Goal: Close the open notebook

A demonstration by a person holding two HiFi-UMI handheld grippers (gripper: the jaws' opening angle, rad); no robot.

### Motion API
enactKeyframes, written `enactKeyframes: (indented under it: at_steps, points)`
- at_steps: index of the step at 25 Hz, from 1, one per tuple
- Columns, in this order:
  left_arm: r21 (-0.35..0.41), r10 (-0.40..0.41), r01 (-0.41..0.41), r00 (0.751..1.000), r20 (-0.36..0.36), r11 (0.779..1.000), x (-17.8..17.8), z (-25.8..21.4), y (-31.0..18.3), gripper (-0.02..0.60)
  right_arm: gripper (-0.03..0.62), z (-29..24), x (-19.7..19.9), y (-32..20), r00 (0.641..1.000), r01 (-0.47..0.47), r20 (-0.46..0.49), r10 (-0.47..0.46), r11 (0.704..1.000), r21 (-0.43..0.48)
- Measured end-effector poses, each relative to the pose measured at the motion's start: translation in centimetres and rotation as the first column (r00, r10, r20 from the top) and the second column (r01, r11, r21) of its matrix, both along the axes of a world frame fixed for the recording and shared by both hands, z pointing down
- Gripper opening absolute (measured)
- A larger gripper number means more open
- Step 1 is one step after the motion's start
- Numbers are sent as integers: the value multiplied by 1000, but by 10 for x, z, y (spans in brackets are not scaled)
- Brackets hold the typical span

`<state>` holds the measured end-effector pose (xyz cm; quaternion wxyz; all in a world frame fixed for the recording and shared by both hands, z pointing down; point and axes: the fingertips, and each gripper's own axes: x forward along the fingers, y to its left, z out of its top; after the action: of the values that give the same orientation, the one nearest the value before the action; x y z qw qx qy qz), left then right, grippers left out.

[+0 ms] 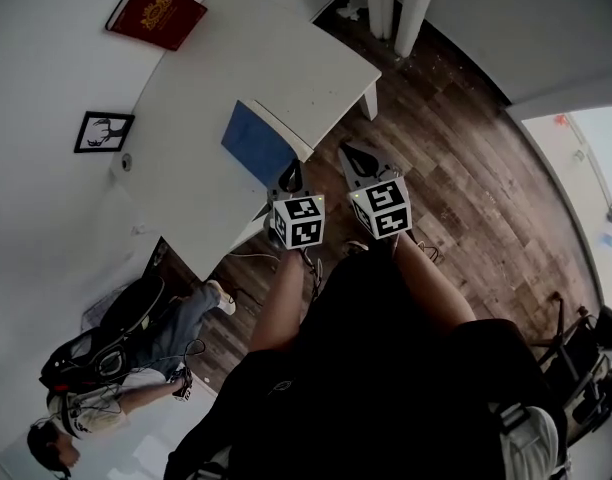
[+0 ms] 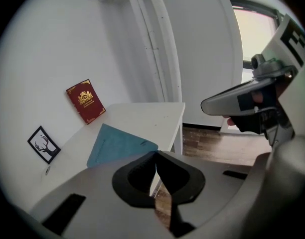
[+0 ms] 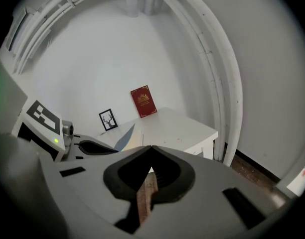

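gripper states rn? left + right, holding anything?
Left gripper: closed, jaw tips together, nothing held.
Right gripper: closed, jaw tips together, nothing held.

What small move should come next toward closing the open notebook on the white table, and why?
Probably ease the left gripper forward to the edge of the notebook's blue cover. Both grippers are shut and empty, by the table's front edge; the left one sits closest to the cover, while the right gripper hangs beside the table over the floor.
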<state>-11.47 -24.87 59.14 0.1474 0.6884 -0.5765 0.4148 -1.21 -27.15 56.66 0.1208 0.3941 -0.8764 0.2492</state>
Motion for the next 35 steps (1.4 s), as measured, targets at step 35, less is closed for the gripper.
enactKeyframes:
  at_steps: [35]
  points:
    - [-169, 78, -65, 994, 73, 983, 14, 50, -13, 18, 21, 11, -9, -29, 998, 55, -40, -55, 998, -21]
